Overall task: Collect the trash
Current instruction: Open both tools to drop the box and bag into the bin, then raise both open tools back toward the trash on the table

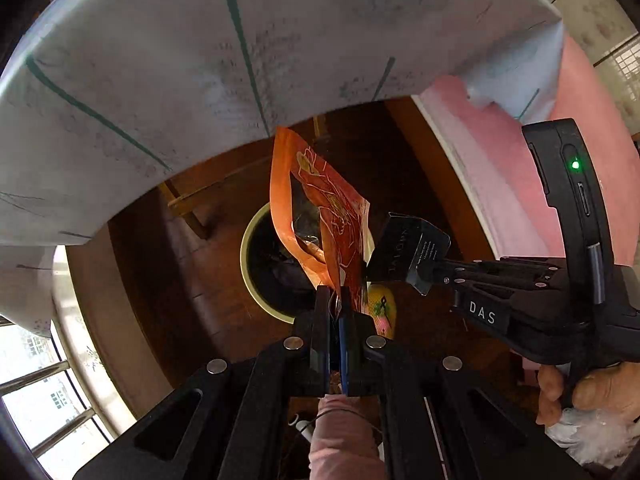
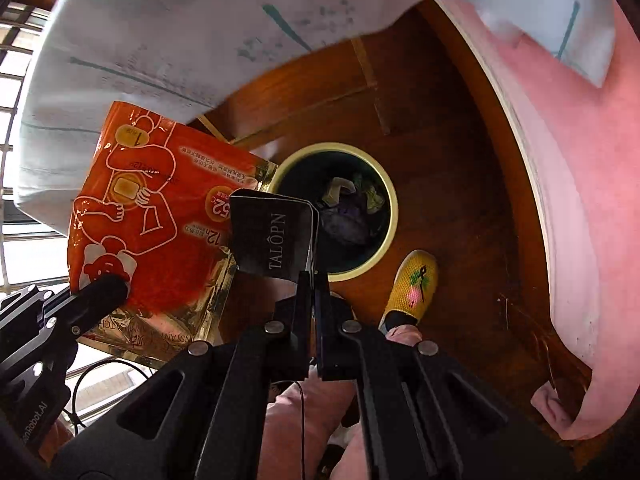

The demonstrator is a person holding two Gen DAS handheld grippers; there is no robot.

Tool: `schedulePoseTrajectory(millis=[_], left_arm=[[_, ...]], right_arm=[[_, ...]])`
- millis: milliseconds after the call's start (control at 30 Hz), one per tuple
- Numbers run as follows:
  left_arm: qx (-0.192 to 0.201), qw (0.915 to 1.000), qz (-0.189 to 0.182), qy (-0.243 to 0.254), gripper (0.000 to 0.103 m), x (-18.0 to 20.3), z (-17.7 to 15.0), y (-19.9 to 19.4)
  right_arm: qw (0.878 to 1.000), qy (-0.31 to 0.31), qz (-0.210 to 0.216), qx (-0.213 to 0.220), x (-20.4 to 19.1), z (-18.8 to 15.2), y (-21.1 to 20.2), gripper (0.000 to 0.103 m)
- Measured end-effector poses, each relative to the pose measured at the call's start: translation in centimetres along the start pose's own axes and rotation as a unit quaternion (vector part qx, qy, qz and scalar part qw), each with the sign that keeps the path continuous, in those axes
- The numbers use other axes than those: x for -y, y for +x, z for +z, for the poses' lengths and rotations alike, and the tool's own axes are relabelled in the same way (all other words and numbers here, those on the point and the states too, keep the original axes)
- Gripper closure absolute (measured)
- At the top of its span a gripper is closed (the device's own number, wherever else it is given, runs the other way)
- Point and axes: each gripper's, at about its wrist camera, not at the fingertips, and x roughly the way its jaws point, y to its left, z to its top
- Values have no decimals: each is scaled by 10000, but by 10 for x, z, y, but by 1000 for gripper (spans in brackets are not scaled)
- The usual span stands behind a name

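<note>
- The round bin (image 2: 390,200) with the pale yellow rim stands on the brown wood floor (image 2: 460,160). It is the thing to look from here.
- Inside the bin lies dark trash with some white and green bits.
- The left gripper (image 1: 338,300) points down just above the near side of the bin. Its two fingers are pressed together on the bottom edge of an orange wrapper (image 1: 320,216).
- The orange wrapper has white line drawings of a person on it and a gold back. It hangs in the air over the bin, not in it.
- The right gripper (image 2: 311,280) also points down, close to the near rim of the bin. Its fingers pinch a small black packet (image 2: 276,236) with the word TALOPN on it.
- The black packet is up in the air just beside the orange wrapper, near the bin's rim.
- A foot in a yellow slipper (image 2: 412,284) stands on the floor right beside the bin.
- A big white cloth with green lines (image 2: 180,32) hangs behind the bin.
- A pink cover (image 2: 580,200) lies off to one side of the bin.
</note>
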Motion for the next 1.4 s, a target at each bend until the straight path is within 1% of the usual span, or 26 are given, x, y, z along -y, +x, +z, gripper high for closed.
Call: schedulePoseTrajectory(millis=[200, 300, 367, 467, 500, 533, 567, 633, 700, 733, 800, 900, 1067, 1233, 1400], left_arm=[[-185, 9995, 84, -247, 100, -12, -3, 93], [-184, 9993, 194, -256, 99, -16, -3, 127], [-215, 9991, 249, -257, 96, -15, 1, 146], [-258, 9988, 294, -285, 82, -19, 3, 164], [-247, 9987, 321, -296, 71, -21, 4, 166], [-255, 9986, 333, -317, 62, -23, 5, 169], [-264, 9983, 383, -363, 60, -25, 5, 170], [-309, 9978, 355, -459, 48, -33, 7, 173], [-295, 9972, 390, -557, 39, -41, 9, 170], [-267, 9971, 404, -595, 35, -45, 9, 167], [-215, 9965, 459, -659, 33, -53, 9, 163], [-96, 9957, 520, -765, 32, -62, 10, 149], [162, 9944, 433, -952, 32, -70, 13, 102], [310, 9943, 367, -947, 32, -67, 16, 49], [484, 9949, 221, -861, 31, -58, 20, -18]], right_arm=[[9986, -204, -309, -372, 18, 15, 95, 103], [9973, -409, -375, -488, 17, 28, 132, 103], [9967, -522, -344, -509, 15, 31, 153, 103], [9967, -584, -337, -441, 14, 36, 171, 103], [9971, -575, -288, -416, 12, 39, 176, 102], [9972, -578, -270, -388, 12, 39, 178, 99], [9972, -597, -265, -353, 13, 38, 181, 97], [9976, -596, -251, -261, 12, 39, 180, 79], [9980, -554, -233, -189, 12, 38, 178, 68], [9981, -529, -233, -188, 13, 38, 176, 67], [9984, -475, -242, -212, 13, 40, 172, 67], [9988, -369, -268, -201, 12, 44, 163, 67], [9994, -268, -198, -60, 10, 45, 135, 67], [9998, -141, -40, 128, 2, 42, 87, 67], [9992, -30, 157, 366, -7, 33, 22, 67]])
